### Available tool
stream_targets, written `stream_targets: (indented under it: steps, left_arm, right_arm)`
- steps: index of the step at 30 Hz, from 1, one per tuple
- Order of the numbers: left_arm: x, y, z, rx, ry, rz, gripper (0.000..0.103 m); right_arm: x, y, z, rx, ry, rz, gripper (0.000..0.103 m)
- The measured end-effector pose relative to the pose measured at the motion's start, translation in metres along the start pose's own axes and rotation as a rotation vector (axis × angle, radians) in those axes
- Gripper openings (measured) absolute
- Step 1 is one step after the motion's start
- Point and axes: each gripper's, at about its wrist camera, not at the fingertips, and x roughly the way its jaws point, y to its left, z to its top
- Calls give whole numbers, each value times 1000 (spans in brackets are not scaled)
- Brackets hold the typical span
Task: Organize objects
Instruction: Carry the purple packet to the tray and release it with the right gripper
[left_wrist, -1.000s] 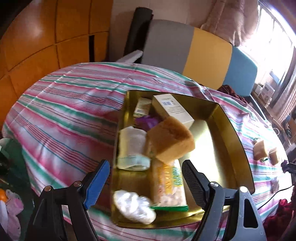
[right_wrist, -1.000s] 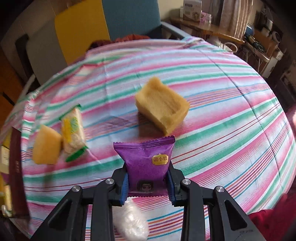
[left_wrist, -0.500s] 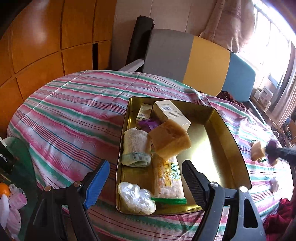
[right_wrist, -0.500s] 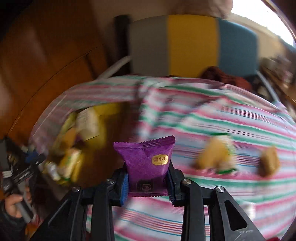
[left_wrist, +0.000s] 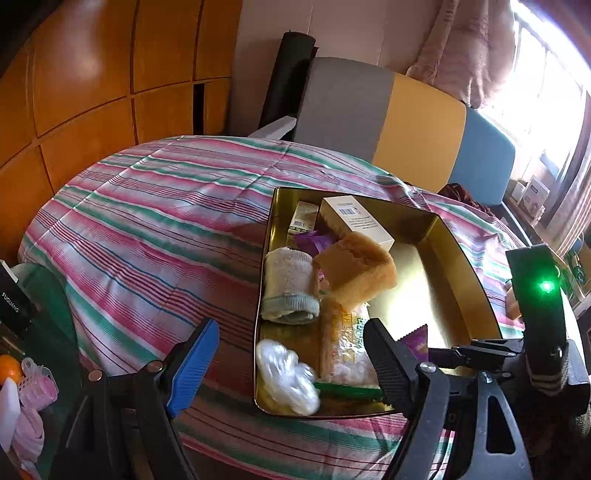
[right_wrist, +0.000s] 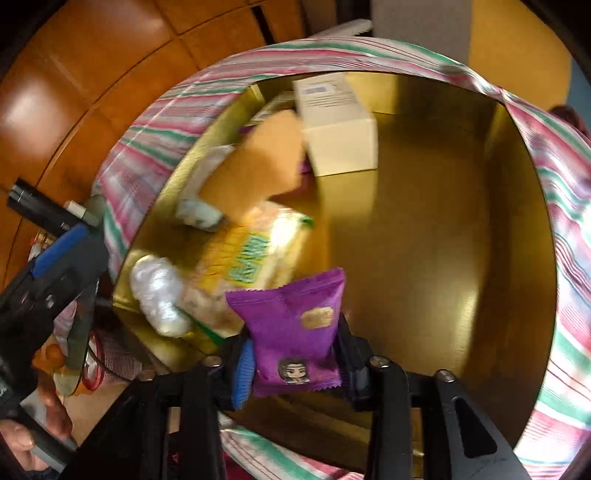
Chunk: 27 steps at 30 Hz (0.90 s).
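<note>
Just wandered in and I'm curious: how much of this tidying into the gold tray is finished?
Done: the gold tray already holds a white box, sponge, rolled cloth, snack pack and plastic wad. In hand: the right hand-held gripper holds a purple packet above the tray, not released. The left hand-held gripper is open and empty. What remains outside the tray isn't clearly visible.

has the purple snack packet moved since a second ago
Yes. The purple snack packet, clamped in the right tool, has travelled from over the bare striped tablecloth to over the near edge of the gold tray.
</note>
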Motion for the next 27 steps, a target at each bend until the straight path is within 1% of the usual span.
stream_targets:
  steps: [3, 6, 11, 15, 20, 24, 27]
  left_arm:
    - [1, -1, -1, 1, 2, 4, 82]
    - [0, -3, 0, 8, -3, 8, 82]
    - [-4, -9, 0, 31, -15, 21, 82]
    - [-8, -13, 0, 53, -27, 31, 82]
    - [-11, -19, 0, 67, -32, 31, 82]
    - [-12, -22, 0, 82, -36, 32, 82]
    - [-14, -25, 0, 90, -37, 31, 82]
  right_arm:
    - [2, 1, -1, -3, -2, 7, 48]
    - [-1, 3, -3, 0, -13, 8, 52]
    - [-6, 1, -6, 11, -28, 9, 56]
    - [-17, -2, -10, 14, -57, -7, 62]
    - [-33, -7, -14, 15, -93, -30, 63]
    - [-43, -7, -15, 11, -133, -53, 67]
    - [-50, -7, -16, 12, -161, -63, 67]
